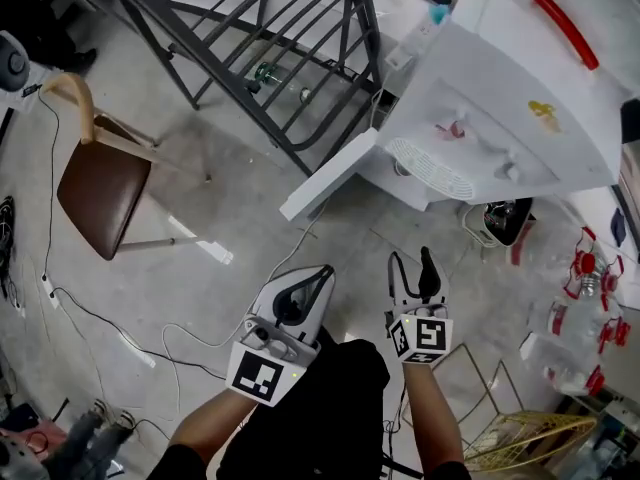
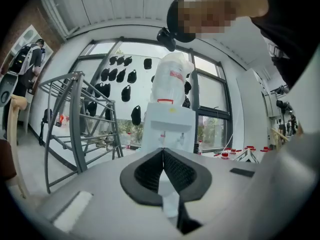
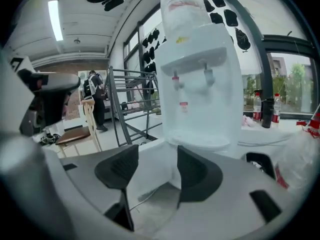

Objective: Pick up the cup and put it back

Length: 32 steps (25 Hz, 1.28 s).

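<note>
A white water dispenser [image 1: 500,98] stands ahead of me, its two taps [image 3: 192,79] above a round drip tray [image 3: 195,141]. I cannot make out a cup in any view. My left gripper [image 1: 322,273] is low in front of my body and points at the dispenser [image 2: 170,124]; its black pads [image 2: 150,171] meet at the tips with nothing between them. To its right, my right gripper [image 1: 412,263] is open. Between its pads [image 3: 117,169] only the dispenser's base and the floor show.
A grey metal rack [image 1: 270,48] stands left of the dispenser, with a chair with a brown seat [image 1: 100,193] further left. Cables [image 1: 100,318] run across the floor. Several red-capped bottles [image 1: 590,278] and a gold wire basket [image 1: 520,438] are at the right. A person [image 3: 95,99] stands far off.
</note>
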Each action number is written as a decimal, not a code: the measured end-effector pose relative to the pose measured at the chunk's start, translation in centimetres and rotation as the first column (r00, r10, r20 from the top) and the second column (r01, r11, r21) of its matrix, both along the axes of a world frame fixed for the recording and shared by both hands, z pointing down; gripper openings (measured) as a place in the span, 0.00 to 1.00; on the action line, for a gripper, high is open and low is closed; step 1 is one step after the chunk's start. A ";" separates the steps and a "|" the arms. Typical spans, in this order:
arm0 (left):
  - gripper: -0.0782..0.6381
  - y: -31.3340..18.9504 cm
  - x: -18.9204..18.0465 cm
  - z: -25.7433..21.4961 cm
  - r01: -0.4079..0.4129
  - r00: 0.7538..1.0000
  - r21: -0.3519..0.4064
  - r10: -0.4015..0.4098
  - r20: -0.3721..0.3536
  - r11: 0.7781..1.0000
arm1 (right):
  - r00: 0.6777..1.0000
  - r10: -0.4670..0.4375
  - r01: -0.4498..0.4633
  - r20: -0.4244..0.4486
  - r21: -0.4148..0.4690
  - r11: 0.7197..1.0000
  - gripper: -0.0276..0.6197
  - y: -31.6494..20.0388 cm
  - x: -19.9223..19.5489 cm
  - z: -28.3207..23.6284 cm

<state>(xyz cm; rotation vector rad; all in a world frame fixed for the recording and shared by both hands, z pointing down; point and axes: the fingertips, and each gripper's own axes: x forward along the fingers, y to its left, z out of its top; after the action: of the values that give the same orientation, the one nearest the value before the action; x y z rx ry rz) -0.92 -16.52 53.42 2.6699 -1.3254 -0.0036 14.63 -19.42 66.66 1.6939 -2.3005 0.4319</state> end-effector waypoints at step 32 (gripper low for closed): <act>0.12 -10.4 8.2 23.7 -0.128 0.990 0.049 0.125 0.062 0.991 | 0.987 0.132 -0.142 -0.095 -0.113 0.983 0.48 -17.6 8.7 31.5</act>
<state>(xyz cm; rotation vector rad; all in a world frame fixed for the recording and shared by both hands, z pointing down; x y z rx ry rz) 7.29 -26.94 77.13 2.8150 -1.1848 0.0567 23.35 -37.07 98.16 1.7818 -2.0619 0.5015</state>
